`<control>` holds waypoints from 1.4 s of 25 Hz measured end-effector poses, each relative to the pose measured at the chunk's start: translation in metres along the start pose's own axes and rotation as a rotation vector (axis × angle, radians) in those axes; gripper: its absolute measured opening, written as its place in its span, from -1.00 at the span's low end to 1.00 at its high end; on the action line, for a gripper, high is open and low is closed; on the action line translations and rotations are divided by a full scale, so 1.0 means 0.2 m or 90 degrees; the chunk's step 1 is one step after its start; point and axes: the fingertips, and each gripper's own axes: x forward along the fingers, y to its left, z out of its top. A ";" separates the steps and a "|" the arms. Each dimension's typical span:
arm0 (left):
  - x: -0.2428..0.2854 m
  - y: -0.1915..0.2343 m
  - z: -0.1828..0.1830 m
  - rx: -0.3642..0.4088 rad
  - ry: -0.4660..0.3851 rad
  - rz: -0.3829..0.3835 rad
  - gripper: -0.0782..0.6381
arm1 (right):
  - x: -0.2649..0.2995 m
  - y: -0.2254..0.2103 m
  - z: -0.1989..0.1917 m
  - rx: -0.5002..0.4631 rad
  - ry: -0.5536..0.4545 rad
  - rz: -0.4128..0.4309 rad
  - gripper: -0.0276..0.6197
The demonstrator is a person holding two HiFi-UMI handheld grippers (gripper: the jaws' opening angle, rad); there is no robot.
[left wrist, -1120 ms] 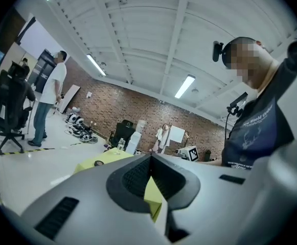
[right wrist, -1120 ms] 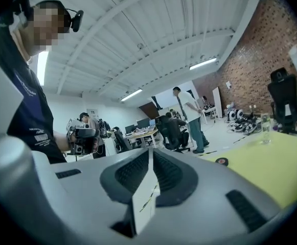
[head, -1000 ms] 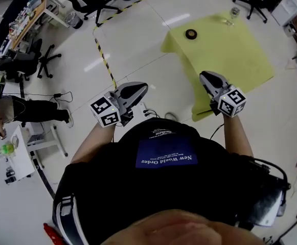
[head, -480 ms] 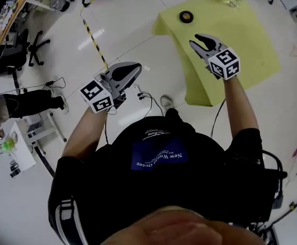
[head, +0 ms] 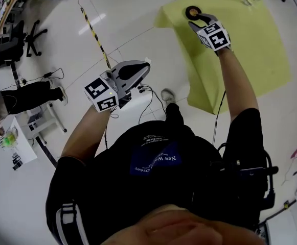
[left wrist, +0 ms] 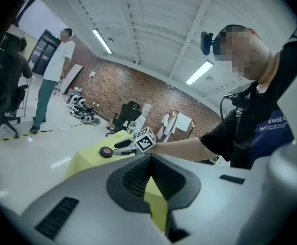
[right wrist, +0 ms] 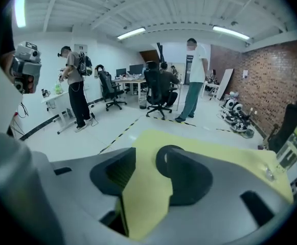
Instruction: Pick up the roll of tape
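Plainly light and stiff, the roll of tape (head: 191,11) lies flat near a corner of the yellow-covered table (head: 250,40), just beyond the tips of the right gripper (head: 201,19). Its jaws are opening, with nothing between them. The smooth rim may slip, so I judge a pinch across the ring's wall to be safest. The left gripper (head: 144,71) has its jaws together, empty, off the table.

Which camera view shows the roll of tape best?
The head view: the roll of tape appears from above as a ring on the yellow cloth, just ahead of the right claw, whose empty jaws are opening. The left gripper view shows it small and side-on; in the right gripper view one jaw hides most of it.
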 end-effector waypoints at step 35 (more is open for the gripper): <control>0.15 0.20 0.05 0.000 -0.013 0.010 -0.79 | 0.17 -0.10 0.04 0.004 0.042 0.008 -0.57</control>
